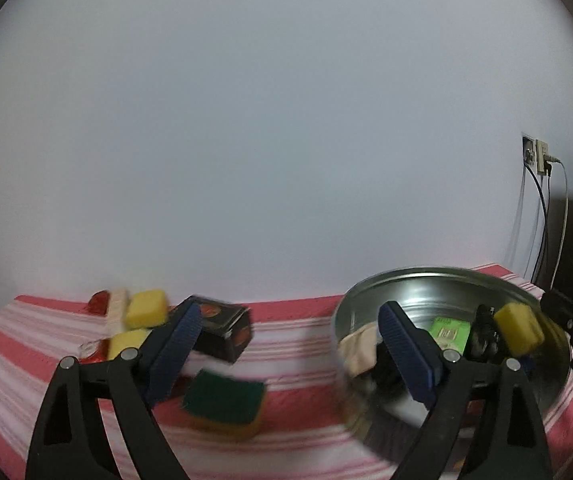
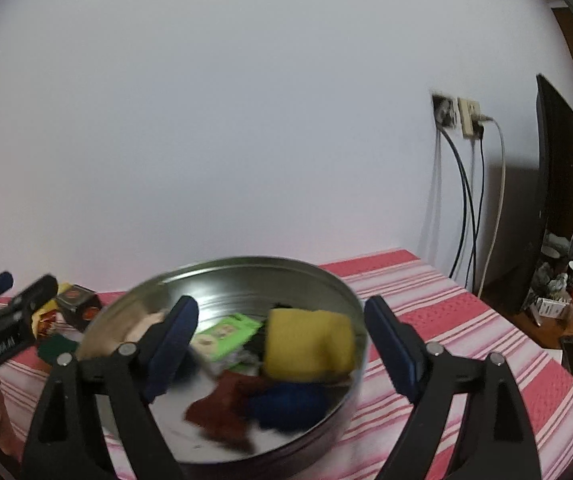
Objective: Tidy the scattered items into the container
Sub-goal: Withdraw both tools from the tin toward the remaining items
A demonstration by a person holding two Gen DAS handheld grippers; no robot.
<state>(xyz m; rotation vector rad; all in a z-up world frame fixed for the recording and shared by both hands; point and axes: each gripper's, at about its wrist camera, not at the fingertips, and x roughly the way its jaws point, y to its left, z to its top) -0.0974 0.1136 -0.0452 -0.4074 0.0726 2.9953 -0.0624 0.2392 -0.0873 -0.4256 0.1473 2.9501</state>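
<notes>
Both grippers were spread wide & empty: right gripper (image 2: 280,346) over the tin (image 2: 242,266) w/ a yellow sponge (image 2: 308,344) inside; left gripper (image 1: 290,350) should centre on the green scourer (image 1: 224,402) on the surface (image 1: 294,320), then pinch its sides

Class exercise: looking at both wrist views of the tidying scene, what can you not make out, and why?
- Left wrist view: red item behind the yellow sponges; blurred, partly hidden.
- Left wrist view: label on the black box; motion blur.
- Right wrist view: dark red and blue things in the metal tin; blurred.
- Right wrist view: shelf clutter; too small.
</notes>
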